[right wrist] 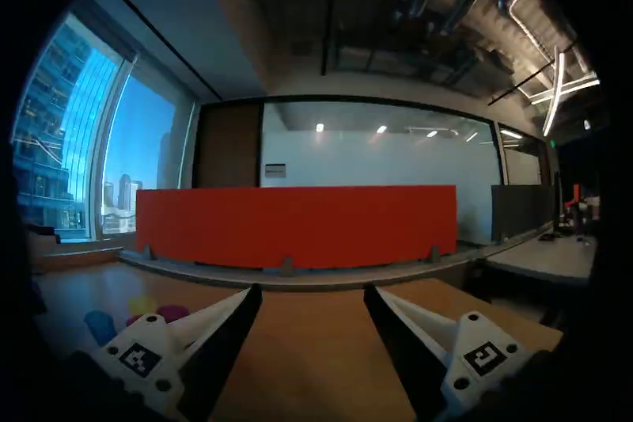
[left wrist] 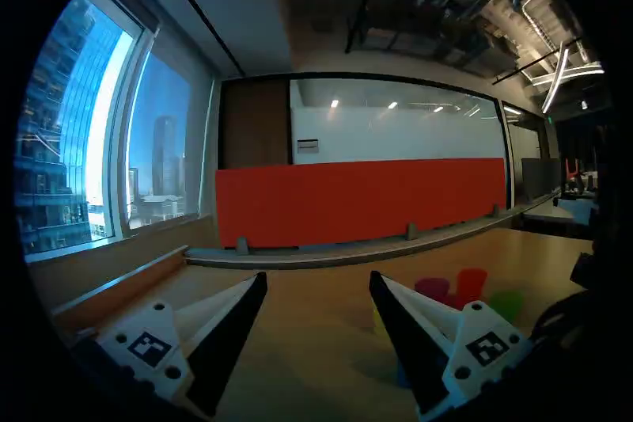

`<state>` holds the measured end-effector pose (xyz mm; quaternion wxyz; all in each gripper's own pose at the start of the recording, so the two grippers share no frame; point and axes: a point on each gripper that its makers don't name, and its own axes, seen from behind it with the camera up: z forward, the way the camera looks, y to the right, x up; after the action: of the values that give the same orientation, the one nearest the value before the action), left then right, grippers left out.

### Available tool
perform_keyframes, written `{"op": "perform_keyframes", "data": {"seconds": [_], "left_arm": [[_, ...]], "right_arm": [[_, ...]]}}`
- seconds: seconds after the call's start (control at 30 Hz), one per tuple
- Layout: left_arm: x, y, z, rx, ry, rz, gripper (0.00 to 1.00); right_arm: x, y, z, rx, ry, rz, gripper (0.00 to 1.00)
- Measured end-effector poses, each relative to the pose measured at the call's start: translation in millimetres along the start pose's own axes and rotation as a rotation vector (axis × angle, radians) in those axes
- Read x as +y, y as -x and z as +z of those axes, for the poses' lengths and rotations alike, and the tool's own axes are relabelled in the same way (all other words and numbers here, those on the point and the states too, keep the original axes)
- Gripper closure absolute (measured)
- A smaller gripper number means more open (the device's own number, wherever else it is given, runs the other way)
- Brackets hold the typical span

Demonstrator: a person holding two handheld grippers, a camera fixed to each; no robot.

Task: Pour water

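My left gripper (left wrist: 316, 283) is open above a wooden table (left wrist: 332, 335), with nothing between its fingers. Past its right finger (left wrist: 419, 335) stand several coloured cups: a magenta one (left wrist: 432, 288), a red one (left wrist: 471, 286), a green one (left wrist: 506, 304); a yellow one and a blue one are mostly hidden by the finger. My right gripper (right wrist: 312, 295) is open too and holds nothing. To the left of its left finger (right wrist: 198, 335) I see a blue cup (right wrist: 100, 326), a yellow cup (right wrist: 142, 306) and a magenta cup (right wrist: 172, 313) on the table (right wrist: 316, 359).
A red divider panel (left wrist: 360, 200) runs along the table's far edge. Large windows (left wrist: 95, 153) lie to the left. Another desk (right wrist: 546, 256) with a dark screen stands at the right. A glass wall lies behind the divider.
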<state>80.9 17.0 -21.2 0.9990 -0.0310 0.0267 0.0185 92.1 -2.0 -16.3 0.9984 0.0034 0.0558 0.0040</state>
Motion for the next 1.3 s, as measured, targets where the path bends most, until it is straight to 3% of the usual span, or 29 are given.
{"op": "perform_keyframes", "data": {"seconds": [0.43,1.0,1.3], "left_arm": [[3.5,20.3,-1.2,-0.006,0.002,-0.028,0.04],[11.3,52.6,3.2,-0.015,-0.034,0.002,0.04],[5.6,66.1,3.8,-0.017,-0.050,-0.015,0.04]], "right_arm": [[3.9,18.9,-6.4,-0.018,0.037,-0.016,0.00],[0.4,44.3,-11.8,-0.062,0.046,-0.005,0.00],[5.3,40.0,-13.7,-0.059,0.059,0.004,0.00]]}}
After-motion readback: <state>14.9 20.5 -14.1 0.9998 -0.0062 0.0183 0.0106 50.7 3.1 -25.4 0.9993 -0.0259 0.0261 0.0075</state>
